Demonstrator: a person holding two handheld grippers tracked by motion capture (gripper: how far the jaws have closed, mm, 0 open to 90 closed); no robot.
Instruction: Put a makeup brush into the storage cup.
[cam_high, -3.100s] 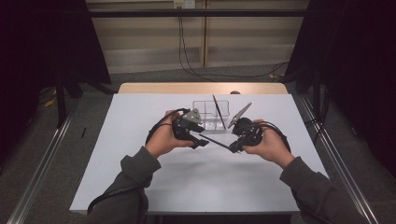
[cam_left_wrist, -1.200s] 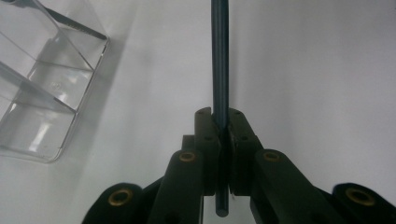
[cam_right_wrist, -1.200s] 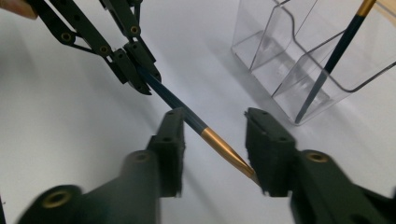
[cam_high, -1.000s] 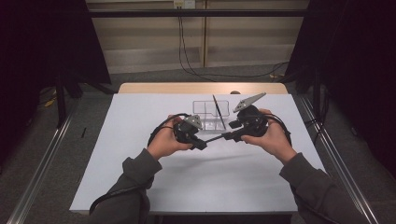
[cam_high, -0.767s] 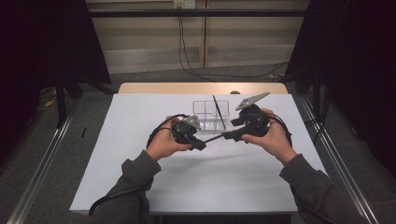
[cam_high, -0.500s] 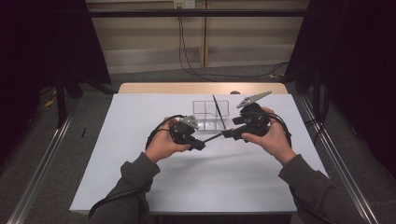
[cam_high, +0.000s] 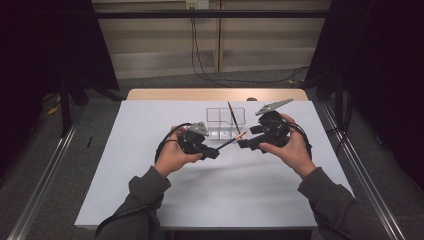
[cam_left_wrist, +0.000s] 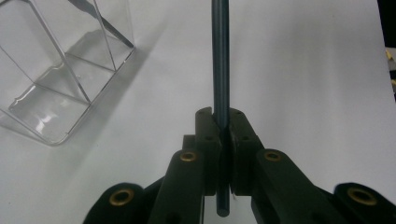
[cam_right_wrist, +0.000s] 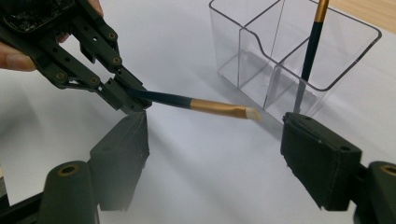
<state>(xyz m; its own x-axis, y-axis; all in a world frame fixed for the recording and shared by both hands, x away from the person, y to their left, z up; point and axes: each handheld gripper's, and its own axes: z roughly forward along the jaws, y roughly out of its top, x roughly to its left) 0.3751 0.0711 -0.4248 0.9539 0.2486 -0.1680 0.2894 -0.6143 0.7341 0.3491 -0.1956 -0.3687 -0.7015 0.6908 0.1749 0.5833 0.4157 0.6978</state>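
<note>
Left gripper (cam_right_wrist: 133, 103) grips a brush (cam_right_wrist: 196, 103); right jaws, just opening, flank its tip.

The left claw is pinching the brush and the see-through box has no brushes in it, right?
Not quite. The left claw does pinch the brush, but the see-through box is not bare: the right gripper view shows a second brush standing in one of its compartments.

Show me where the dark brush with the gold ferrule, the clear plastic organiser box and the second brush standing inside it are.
Dark brush with gold ferrule (cam_right_wrist: 212, 106): right gripper view, on the ferrule.
Clear plastic organiser box (cam_right_wrist: 233, 56): right gripper view, on the front wall.
Second brush standing in the box (cam_right_wrist: 310, 46): right gripper view, on the dark handle.
</note>
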